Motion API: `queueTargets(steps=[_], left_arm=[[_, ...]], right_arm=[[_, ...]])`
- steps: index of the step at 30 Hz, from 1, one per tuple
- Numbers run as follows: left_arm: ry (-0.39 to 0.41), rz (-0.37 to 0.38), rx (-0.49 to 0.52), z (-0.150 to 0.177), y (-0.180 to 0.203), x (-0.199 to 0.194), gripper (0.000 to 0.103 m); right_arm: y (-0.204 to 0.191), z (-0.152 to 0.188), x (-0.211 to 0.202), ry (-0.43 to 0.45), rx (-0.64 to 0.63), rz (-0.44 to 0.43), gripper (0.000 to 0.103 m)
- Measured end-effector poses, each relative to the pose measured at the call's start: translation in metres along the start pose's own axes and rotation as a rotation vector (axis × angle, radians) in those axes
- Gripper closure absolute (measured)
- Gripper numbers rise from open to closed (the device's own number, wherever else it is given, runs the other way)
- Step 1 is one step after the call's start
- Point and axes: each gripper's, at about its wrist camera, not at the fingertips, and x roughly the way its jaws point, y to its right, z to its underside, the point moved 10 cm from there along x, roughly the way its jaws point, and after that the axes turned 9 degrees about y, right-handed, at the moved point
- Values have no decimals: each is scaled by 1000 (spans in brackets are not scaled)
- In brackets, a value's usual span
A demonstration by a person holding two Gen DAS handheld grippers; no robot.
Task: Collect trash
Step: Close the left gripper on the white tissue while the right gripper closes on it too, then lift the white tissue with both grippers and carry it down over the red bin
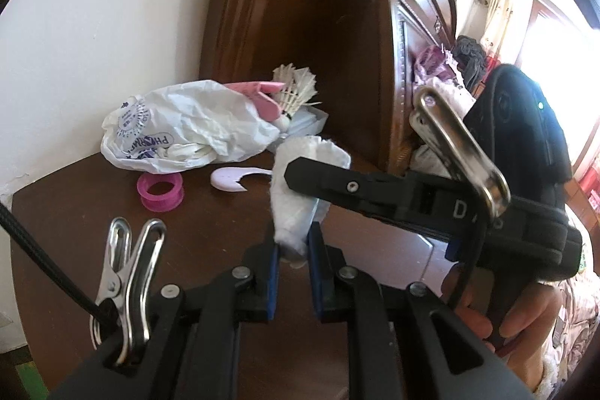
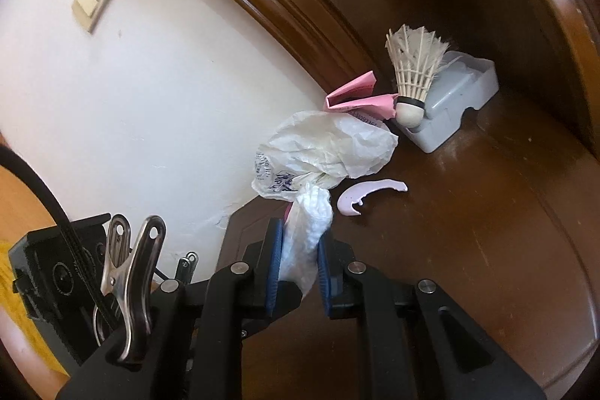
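While left gripper (image 1: 292, 242) clamps crumpled white tissue wad (image 1: 296, 182), right gripper (image 2: 298, 265) pinches same wad (image 2: 309, 227); long axis points toward wrinkled white plastic bag (image 1: 187, 130) beyond.

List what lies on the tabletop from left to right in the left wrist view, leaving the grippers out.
Plastic bag → pink spool → lilac hook → tissue.
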Motion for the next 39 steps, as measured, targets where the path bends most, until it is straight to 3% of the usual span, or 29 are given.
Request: queueTargets(steps=[11,21,39], left_arm=[[74,4,61,8,57,-20,88],[36,60,124,34,104,-19,88],[55,93,196,81,156,-43,88]], right_arm=[[-5,-1,-59,75,-38,-48,84],[18,11,-118,124,-32,-33,83],[27,46,-175,135,-91,8,83]])
